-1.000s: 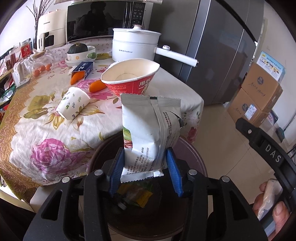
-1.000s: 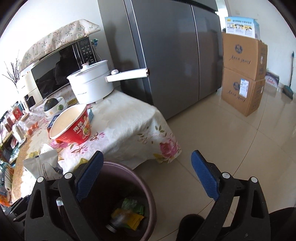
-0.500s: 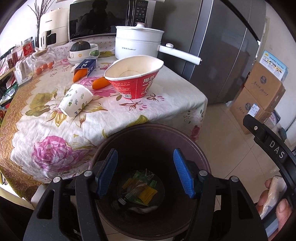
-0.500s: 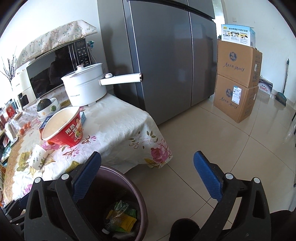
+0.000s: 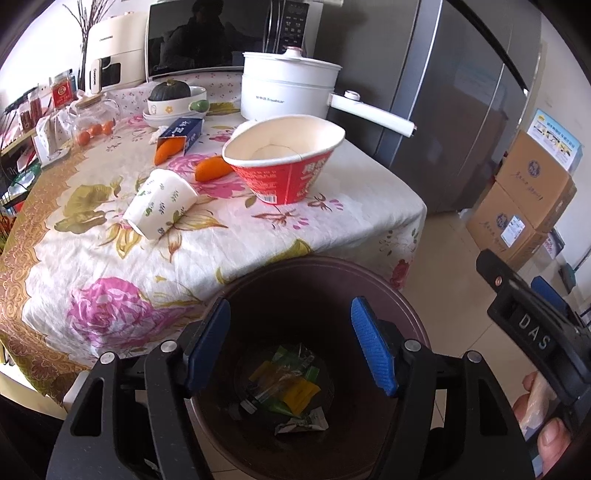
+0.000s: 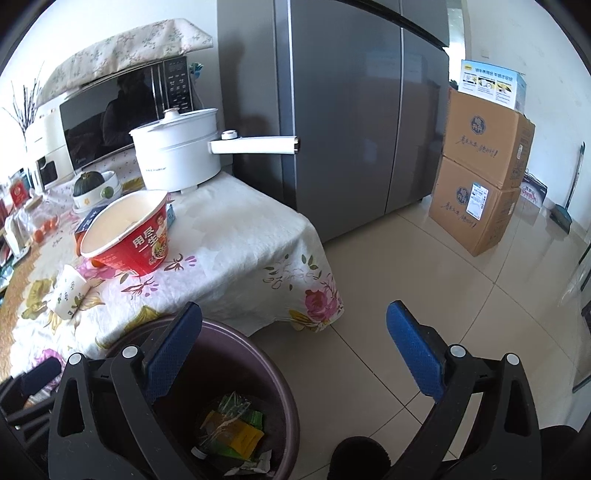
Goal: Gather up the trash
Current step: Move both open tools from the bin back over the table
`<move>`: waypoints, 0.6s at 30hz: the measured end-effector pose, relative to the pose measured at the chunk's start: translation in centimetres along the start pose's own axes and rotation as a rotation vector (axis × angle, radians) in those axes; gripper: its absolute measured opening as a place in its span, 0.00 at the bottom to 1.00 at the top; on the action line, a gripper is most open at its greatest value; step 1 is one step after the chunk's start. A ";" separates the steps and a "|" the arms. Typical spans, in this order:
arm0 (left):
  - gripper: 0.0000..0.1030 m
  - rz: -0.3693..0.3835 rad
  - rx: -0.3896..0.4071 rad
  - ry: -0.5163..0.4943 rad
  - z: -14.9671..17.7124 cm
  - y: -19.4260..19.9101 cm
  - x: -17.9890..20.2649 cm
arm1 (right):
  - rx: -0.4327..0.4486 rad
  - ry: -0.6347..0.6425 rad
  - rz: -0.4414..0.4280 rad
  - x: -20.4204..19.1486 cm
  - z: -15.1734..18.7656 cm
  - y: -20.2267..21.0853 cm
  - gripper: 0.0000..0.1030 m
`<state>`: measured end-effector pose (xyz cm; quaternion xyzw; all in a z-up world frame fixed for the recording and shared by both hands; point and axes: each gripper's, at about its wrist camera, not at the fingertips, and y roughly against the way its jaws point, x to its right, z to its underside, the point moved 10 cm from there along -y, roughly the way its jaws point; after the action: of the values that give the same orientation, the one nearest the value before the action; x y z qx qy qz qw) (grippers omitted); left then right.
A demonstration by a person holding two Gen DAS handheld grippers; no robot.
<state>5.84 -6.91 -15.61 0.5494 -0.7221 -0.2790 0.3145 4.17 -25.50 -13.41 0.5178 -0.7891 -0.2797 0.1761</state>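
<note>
Daylight fills the kitchen around me. A tall grey refrigerator point(image 6: 343, 122) stands against the white wall point(image 6: 92, 33), just beside my table point(image 6: 236, 236), which is draped in a rose-patterned cloth. At the table's back a black-fronted microwave point(image 6: 122, 110) sits under a floral dust cover point(image 6: 122, 51). Glossy beige floor tiles point(image 6: 424, 288) run to the far wall, where two brown cardboard boxes point(image 6: 480, 177) are stacked with a smaller printed carton point(image 6: 493, 83) on top. A broom point(image 6: 569, 188) leans nearby.
</note>
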 end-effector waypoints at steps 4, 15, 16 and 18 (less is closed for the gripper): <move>0.67 -0.011 0.023 0.017 -1.3 0.2 -1.0 | 0.003 0.022 0.010 -1.0 -0.3 -0.1 0.93; 0.70 -0.018 0.038 0.061 -3.2 0.3 -3.2 | 0.000 0.092 0.020 -4.2 -1.4 -0.5 0.93; 0.70 -0.021 0.039 0.066 -3.3 0.2 -3.4 | 0.005 0.097 0.020 -4.4 -1.6 -0.4 0.93; 0.70 -0.026 0.042 0.076 -3.8 0.2 -4.0 | 0.010 0.104 0.018 -5.0 -2.1 -0.4 0.93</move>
<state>9.40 -3.21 -13.57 0.5755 -0.7081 -0.2466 0.3266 7.65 -21.59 -12.00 0.5253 -0.7850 -0.2466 0.2169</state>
